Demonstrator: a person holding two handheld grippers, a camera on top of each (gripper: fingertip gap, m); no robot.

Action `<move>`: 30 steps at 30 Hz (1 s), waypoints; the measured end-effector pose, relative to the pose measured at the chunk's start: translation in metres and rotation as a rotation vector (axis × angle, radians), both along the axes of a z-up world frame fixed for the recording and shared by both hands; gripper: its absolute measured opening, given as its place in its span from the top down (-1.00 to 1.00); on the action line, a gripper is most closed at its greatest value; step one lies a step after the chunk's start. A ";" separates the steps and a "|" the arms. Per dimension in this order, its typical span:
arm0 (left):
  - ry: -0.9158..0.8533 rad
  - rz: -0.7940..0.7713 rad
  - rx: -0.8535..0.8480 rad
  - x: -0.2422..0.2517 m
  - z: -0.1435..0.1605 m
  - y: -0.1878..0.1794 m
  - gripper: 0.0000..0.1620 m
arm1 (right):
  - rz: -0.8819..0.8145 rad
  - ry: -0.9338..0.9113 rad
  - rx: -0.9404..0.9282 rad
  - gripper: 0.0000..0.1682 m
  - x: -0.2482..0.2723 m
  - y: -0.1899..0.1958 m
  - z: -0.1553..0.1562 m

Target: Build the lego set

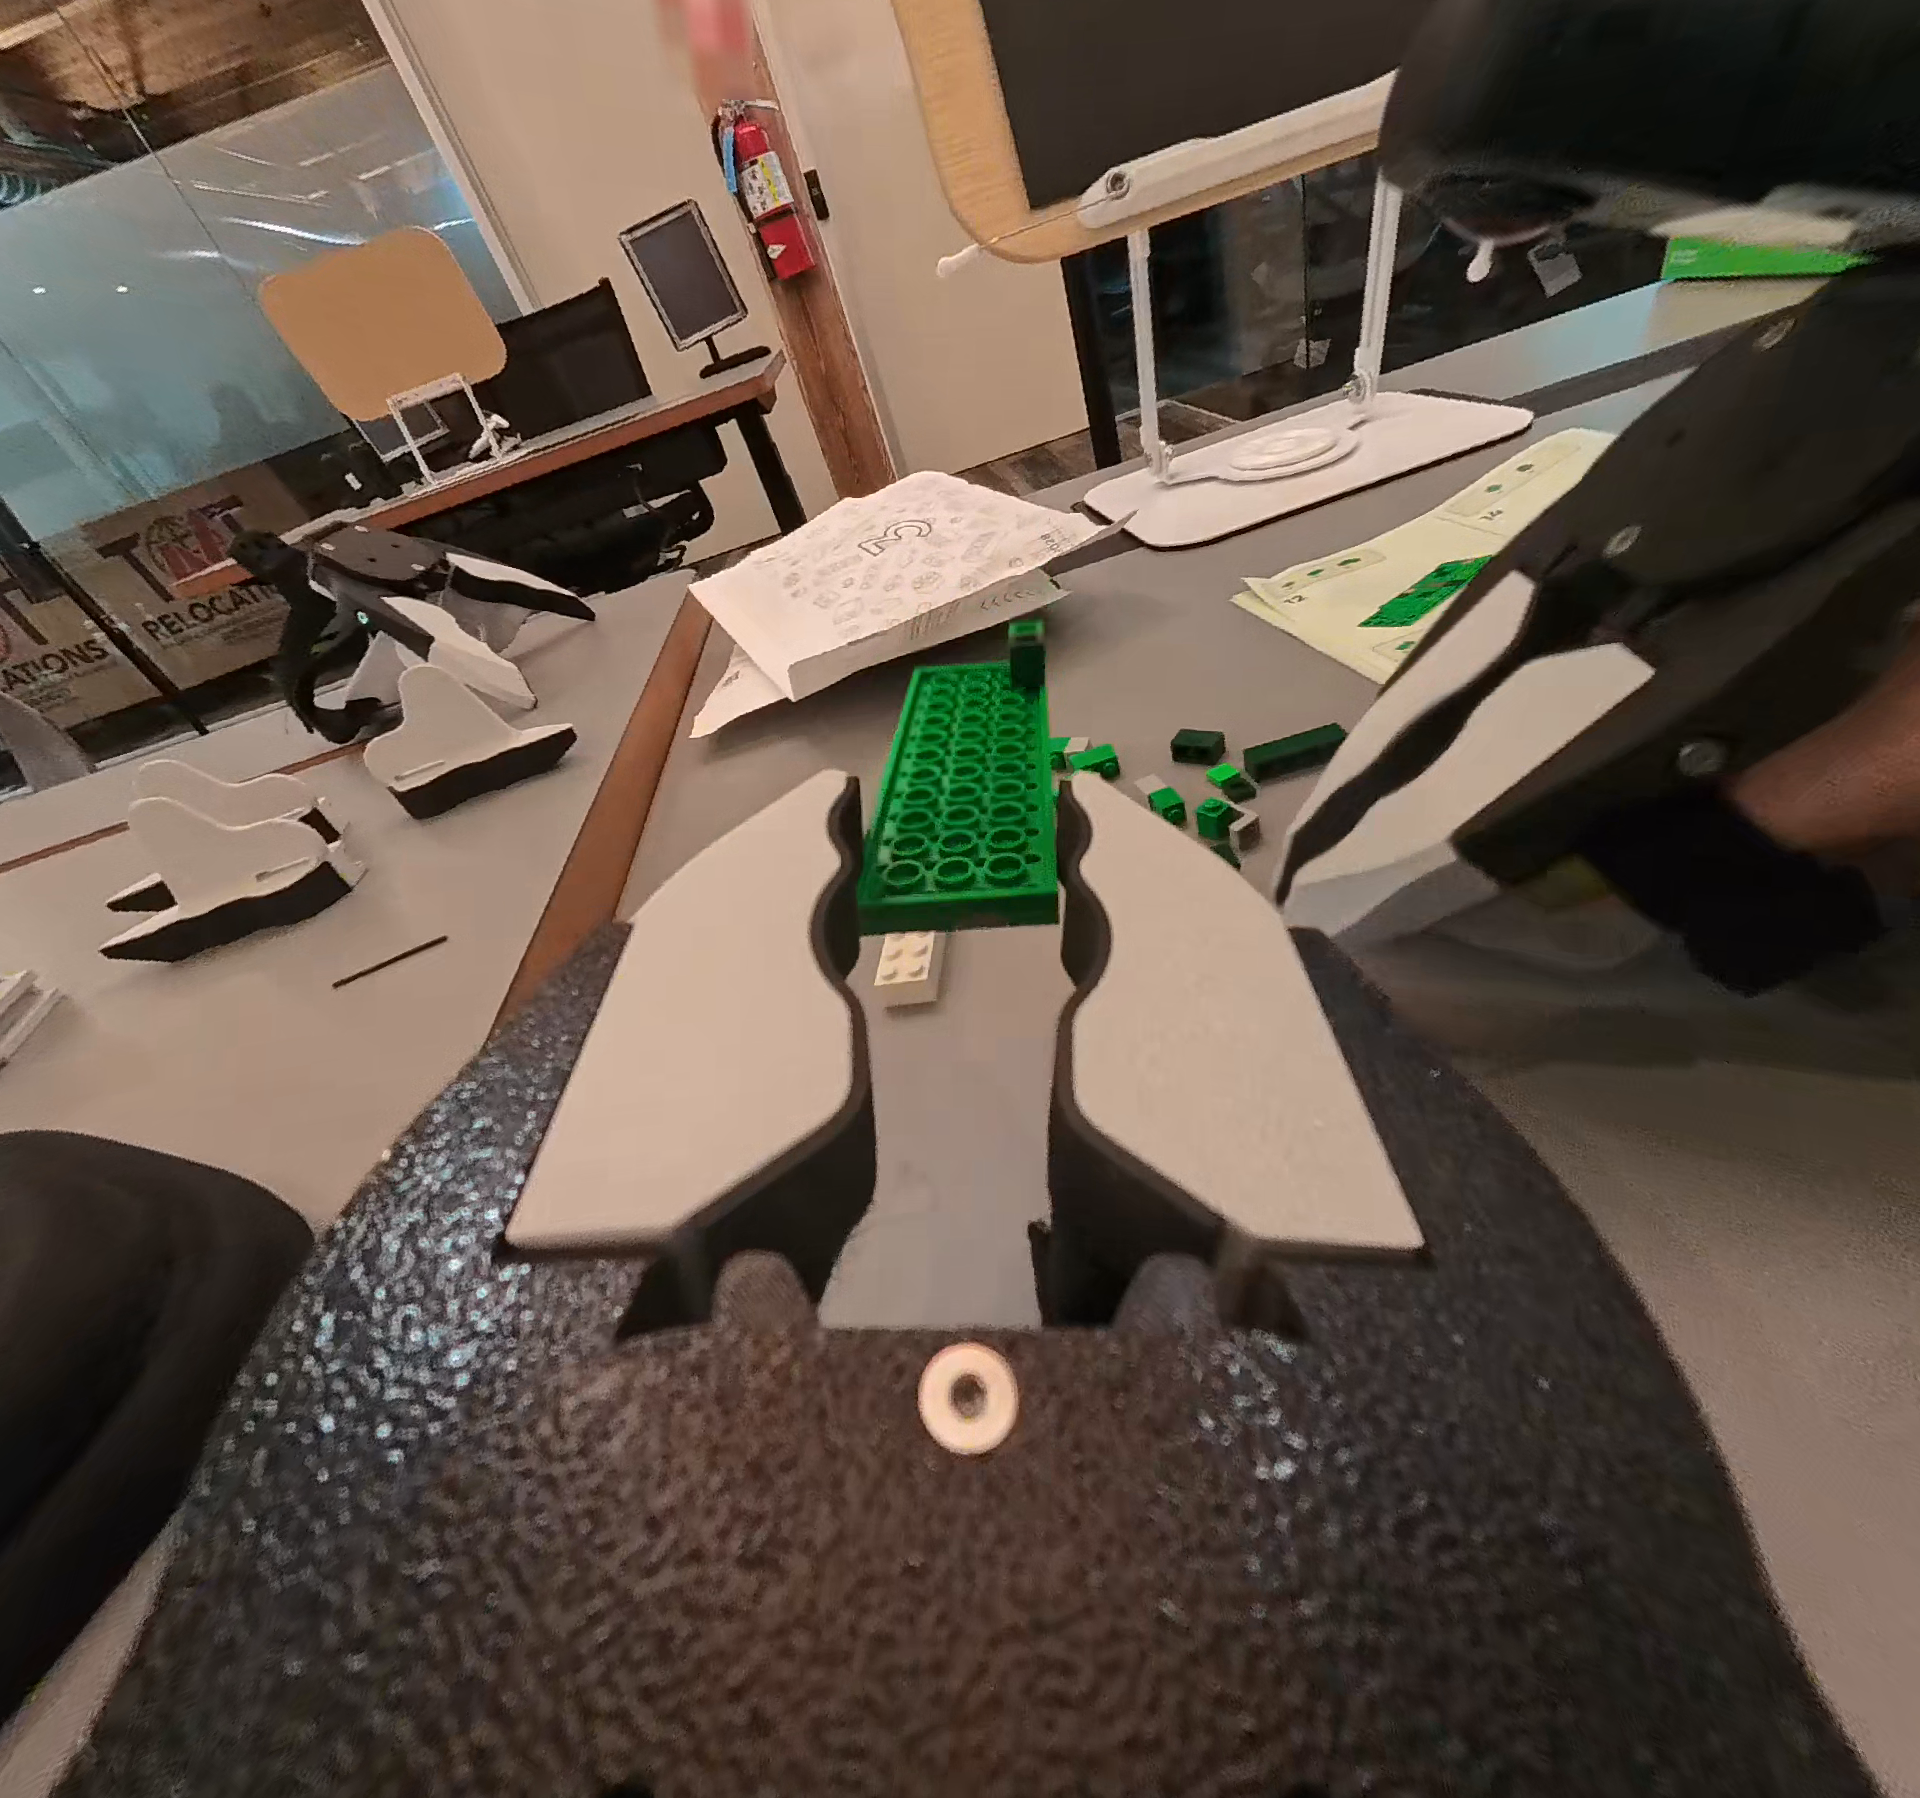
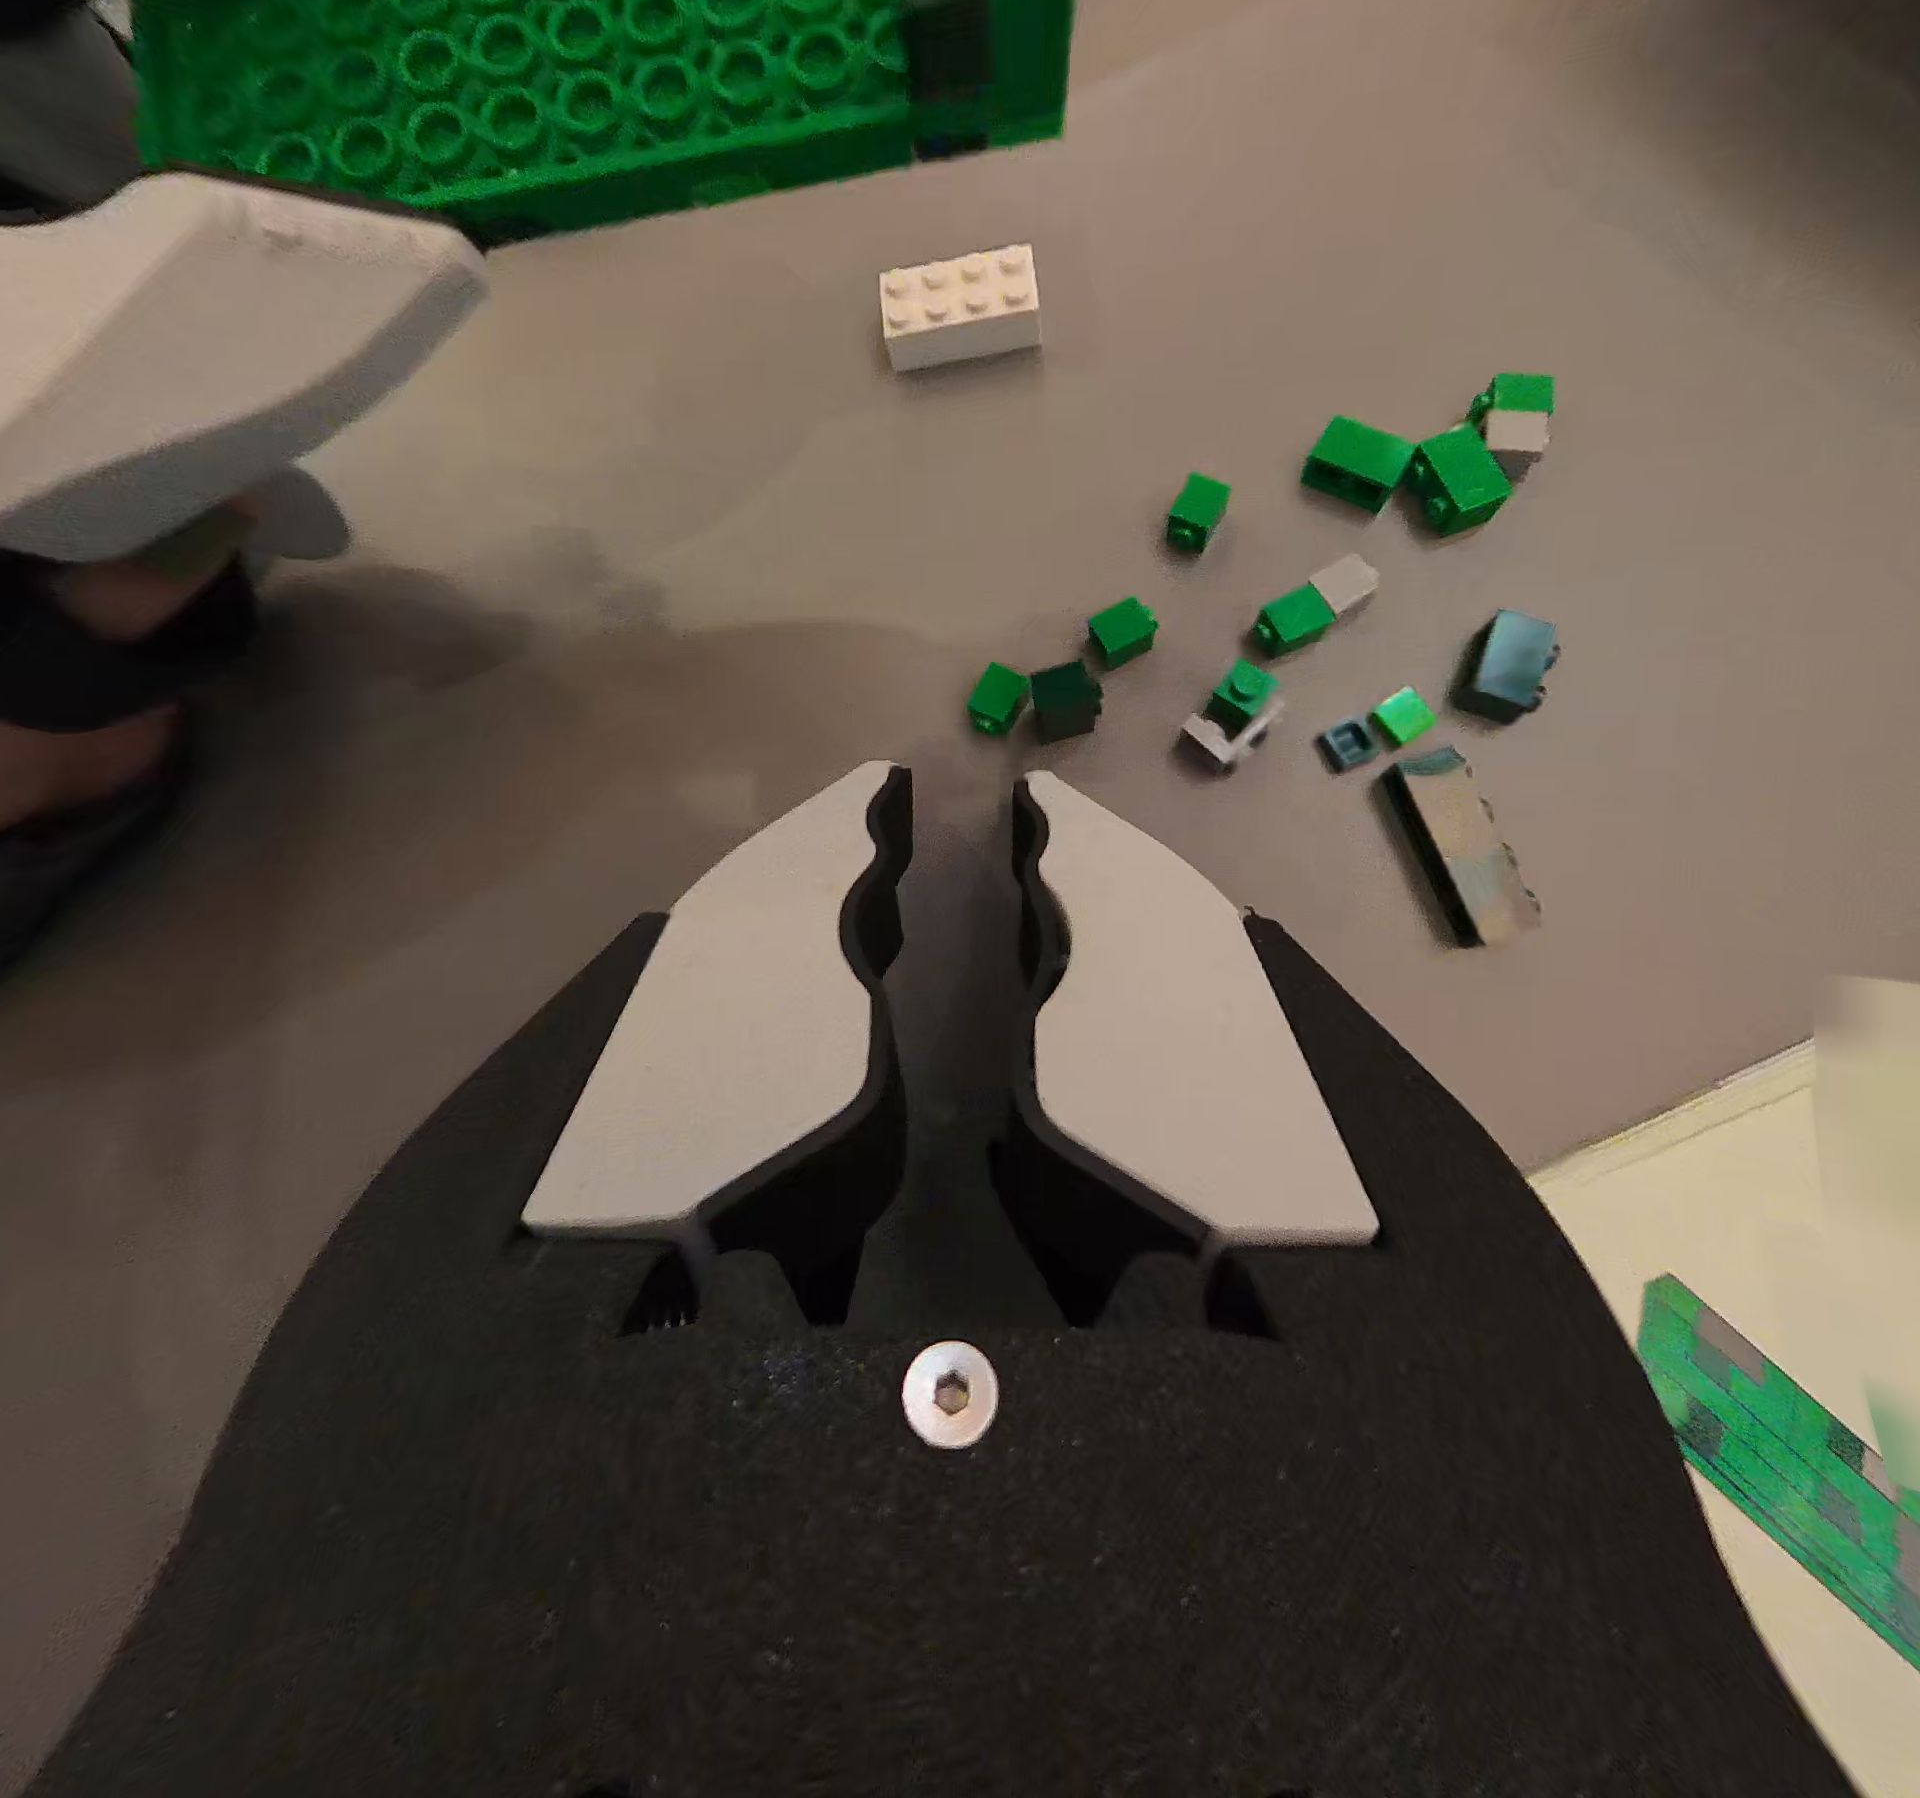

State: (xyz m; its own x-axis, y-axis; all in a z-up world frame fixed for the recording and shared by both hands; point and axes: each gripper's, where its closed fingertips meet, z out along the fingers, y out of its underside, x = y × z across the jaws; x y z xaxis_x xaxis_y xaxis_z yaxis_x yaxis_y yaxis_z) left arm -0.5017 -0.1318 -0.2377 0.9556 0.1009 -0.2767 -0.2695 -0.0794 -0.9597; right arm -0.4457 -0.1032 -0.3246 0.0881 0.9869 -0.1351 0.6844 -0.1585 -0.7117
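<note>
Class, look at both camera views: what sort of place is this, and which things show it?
Probably an office workspace: a red fire extinguisher on a wooden post, a small framed screen on a brown desk, and glass partition walls.

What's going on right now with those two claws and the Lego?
Left gripper open, empty. Right gripper open, empty, near loose green bricks. Green baseplate and white brick untouched. Nothing blocking.
</note>
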 end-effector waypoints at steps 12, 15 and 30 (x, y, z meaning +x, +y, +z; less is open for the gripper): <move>0.070 -0.033 0.004 0.010 0.001 0.000 1.00 | -0.051 -0.023 0.109 0.81 -0.016 0.006 -0.004; 0.031 0.002 0.060 0.000 0.009 -0.005 1.00 | -0.036 -0.033 0.161 0.90 -0.016 0.008 -0.005; 0.164 -0.329 -0.623 -0.036 -0.062 -0.067 0.22 | 0.165 0.011 0.194 0.90 0.096 -0.001 0.016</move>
